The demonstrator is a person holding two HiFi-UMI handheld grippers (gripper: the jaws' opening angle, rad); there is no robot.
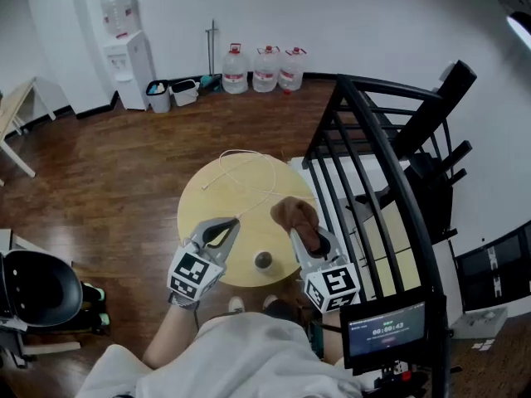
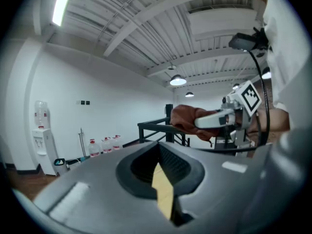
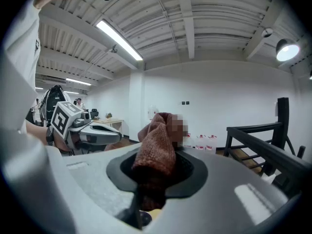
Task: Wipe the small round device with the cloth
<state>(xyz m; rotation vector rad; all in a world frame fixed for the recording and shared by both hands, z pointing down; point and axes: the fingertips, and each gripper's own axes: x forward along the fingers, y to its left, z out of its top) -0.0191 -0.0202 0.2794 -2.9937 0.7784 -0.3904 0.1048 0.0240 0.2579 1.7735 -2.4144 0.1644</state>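
**Two grippers, one loaded**

Left gripper [image 1: 226, 229]: jaws pressed together, nothing between them, over the left part of the round wooden table [image 1: 241, 191]. Small round device [image 1: 263, 261]: on the tabletop near its front edge, between both grippers, untouched. Right gripper [image 1: 305, 237]: jaws clamped on the bunched brown cloth [image 1: 294, 214], apart from the device.

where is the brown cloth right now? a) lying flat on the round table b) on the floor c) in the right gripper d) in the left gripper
C: the right gripper is shut on the brown cloth, which bunches up between its jaws in the right gripper view.
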